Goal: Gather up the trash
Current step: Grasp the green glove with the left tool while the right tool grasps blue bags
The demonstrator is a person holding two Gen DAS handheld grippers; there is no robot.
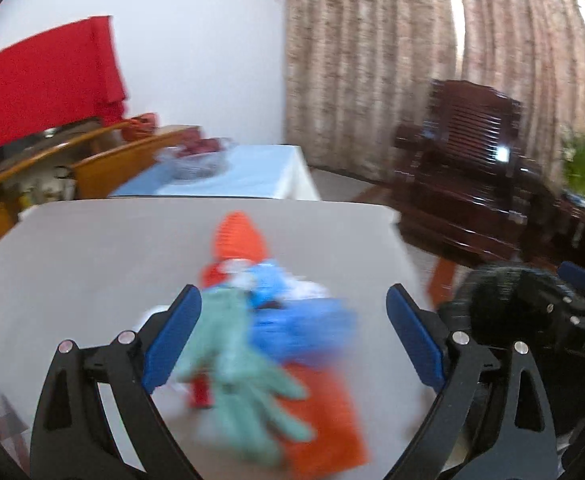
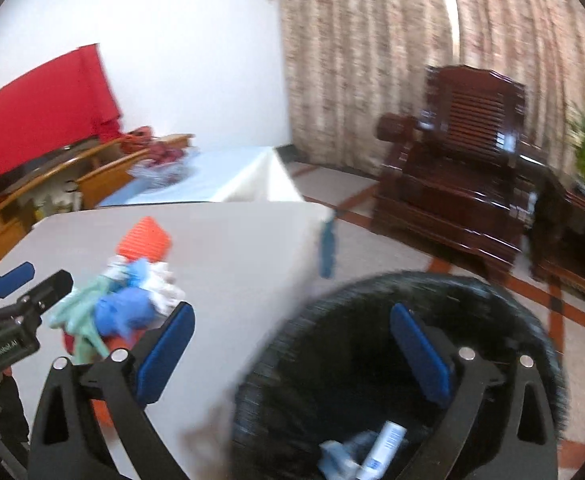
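While both frames are smeared with motion, the left tool [image 1: 292,336] is plainly spread wide with nothing between its blue pads, poised over the trash heap [image 1: 260,320] on the grey table [image 1: 92,248]. Directly ahead of it lie a pale green glove [image 1: 244,376], a crumpled blue glove [image 1: 304,328], some white scraps and flat orange sheets, with a ribbed orange piece [image 1: 238,238] at the far end of the heap. The right tool [image 2: 292,348] is also wide open and holding nothing, hanging above a black bin [image 2: 372,360] that stands beside the table edge. Below its fingers, inside the bin, lie a white tube [image 2: 384,448] and a bluish scrap.
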